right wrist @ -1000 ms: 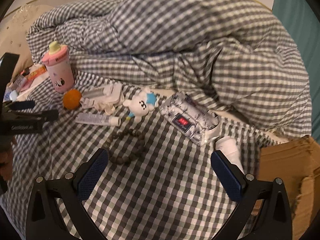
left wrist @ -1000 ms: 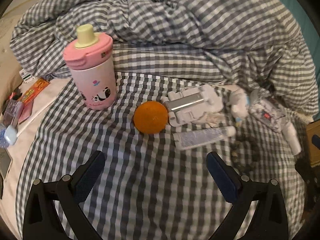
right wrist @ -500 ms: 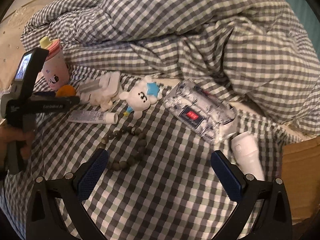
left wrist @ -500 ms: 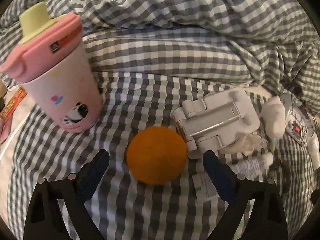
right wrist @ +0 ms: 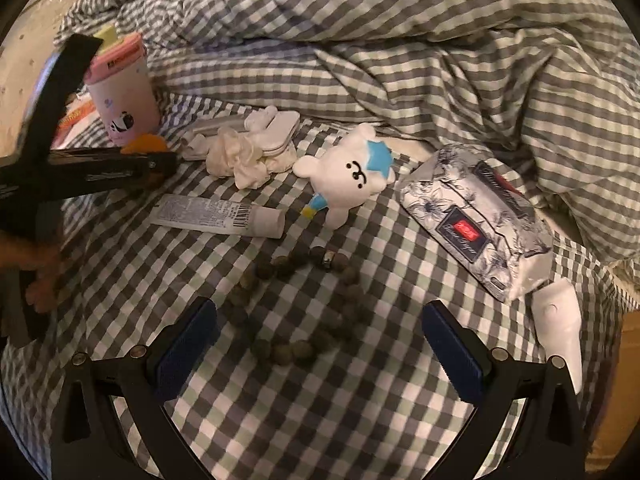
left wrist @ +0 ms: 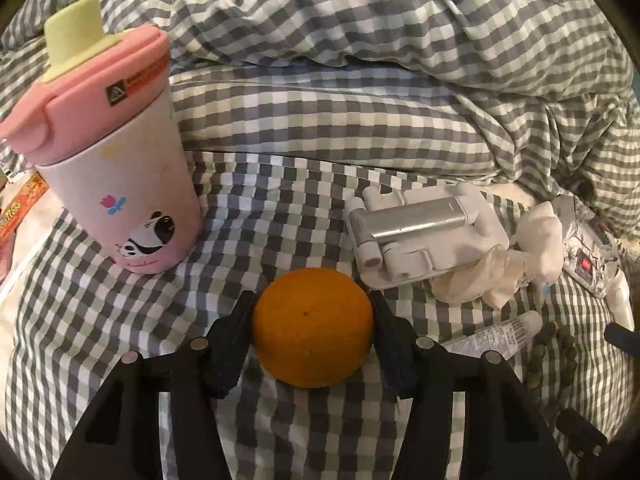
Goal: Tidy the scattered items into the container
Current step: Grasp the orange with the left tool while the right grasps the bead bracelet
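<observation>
1. Left gripper [left wrist: 313, 308]: jaws have just been closing; pads now against both sides of the orange [left wrist: 313, 326], which sits on the gingham bedsheet [left wrist: 120, 312]. Grip looks made; fruit not lifted.
2. Right gripper [right wrist: 320, 344]: fingers spread wide, nothing between the pads, hovering over the bead bracelet [right wrist: 296, 304], a loop of dark round beads flat on the sheet, w/ one small metal piece at the far side.
3. White bottle [right wrist: 560, 320]: lying flat, just right of the right gripper's finger, near end of the tissue pack touching or overlapping it.
4. Tube of cream [right wrist: 218, 216]: white, barcode label, cap to the right, lying flat beyond the bracelet; apart from the beads.
5. Soft tissue pack [right wrist: 476, 216]: floral print w/ red-and-navy label, lying at an angle, right of centre.
6. Plush bear [right wrist: 352, 172]: white w/ blue star on head, on its back, betw. tube and tissue pack.
7. Scrunchie [right wrist: 244, 160]: cream, crumpled, touching the white folding stand [left wrist: 424, 232]; stand lies flat, just beyond the orange, silver bar across it.
8. Pink cup [left wrist: 116, 152]: upright, panda print, pink lid w/ pale yellow spout, left of the orange, not touching it.
9. Snack packet [left wrist: 24, 204]: orange, far left edge, partly cut off.
10. Gingham duvet [right wrist: 400, 40]: bunched in folds behind everything.
11. Cardboard box [right wrist: 624, 380]: only a brown sliver at the right edge; contents can't tell.
</observation>
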